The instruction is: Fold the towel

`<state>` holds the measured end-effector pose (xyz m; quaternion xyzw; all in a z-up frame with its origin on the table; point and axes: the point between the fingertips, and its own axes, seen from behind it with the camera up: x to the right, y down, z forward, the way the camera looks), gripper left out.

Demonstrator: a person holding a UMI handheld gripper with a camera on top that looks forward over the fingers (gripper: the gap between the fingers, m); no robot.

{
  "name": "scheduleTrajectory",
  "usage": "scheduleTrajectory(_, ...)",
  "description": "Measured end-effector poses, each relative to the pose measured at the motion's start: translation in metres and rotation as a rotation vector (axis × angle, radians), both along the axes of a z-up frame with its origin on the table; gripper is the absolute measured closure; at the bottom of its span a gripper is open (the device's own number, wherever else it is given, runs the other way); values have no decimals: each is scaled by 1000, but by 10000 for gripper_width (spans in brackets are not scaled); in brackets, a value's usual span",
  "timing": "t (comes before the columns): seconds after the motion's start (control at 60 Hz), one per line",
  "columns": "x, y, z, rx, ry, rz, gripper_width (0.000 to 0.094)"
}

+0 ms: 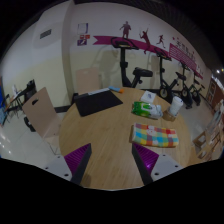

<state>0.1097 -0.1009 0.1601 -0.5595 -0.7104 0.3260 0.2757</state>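
Note:
A folded checked towel (pixel 155 136) in yellow, orange, green and blue lies on the round wooden table (pixel 105 130), just ahead of my right finger. My gripper (pixel 112 162) hovers above the table's near part. Its fingers (pixel 78 160) with purple pads stand wide apart with only bare wood between them. It holds nothing.
A dark mat or tablet (pixel 98 102) lies at the table's far left. A green-and-white packet (pixel 147 104) and a white cup (pixel 176 106) stand at the far right. Wooden chairs (pixel 42 112) stand to the left; exercise machines (pixel 160 72) stand along the back wall.

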Motion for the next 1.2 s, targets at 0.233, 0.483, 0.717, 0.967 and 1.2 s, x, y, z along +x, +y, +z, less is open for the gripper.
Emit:
scheduleTrajectory(0.233,-28,45,-9,-31,-15,-158,79)
scheduleTrajectory(0.483,-72,76,-32,-46,45,-270,71)
scheduleTrajectory(0.717,-144,78,-79,-43,102,-265,78)
scheduleTrajectory(0.967,-208,89,-159,-12,21,-279,165)
scheduleTrajectory(1.2,-221,91,-172,32,8,-281,581)
